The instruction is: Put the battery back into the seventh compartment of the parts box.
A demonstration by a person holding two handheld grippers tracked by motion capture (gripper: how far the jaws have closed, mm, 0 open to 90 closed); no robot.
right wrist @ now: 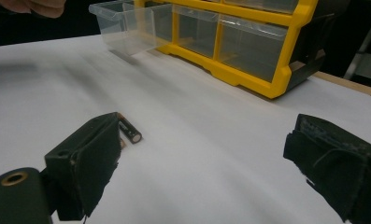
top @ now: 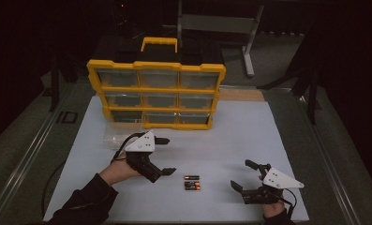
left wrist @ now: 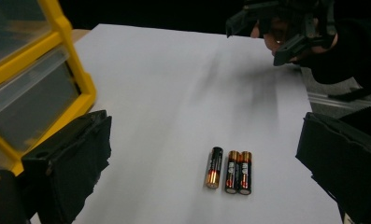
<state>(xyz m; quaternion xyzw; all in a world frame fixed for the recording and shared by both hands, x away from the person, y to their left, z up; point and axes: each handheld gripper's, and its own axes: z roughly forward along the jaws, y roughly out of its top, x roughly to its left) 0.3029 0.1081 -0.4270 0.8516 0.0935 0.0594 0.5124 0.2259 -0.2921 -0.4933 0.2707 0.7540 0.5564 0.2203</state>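
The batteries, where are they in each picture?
High view: batteries lie low centre on the white table, between the two grippers.
Left gripper view: batteries low, right of middle.
Right gripper view: one battery peeks out beside the left jaw.
Shared landmark: yellow drawer cabinet.

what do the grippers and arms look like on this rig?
Both the left gripper and right gripper are black two-jaw tools, each topped with a pale grey three-cornered plate marked with small dark dots. Jaw pads are black with rough, ragged edges. A dark cable loops off the left one. The sleeves are dark.
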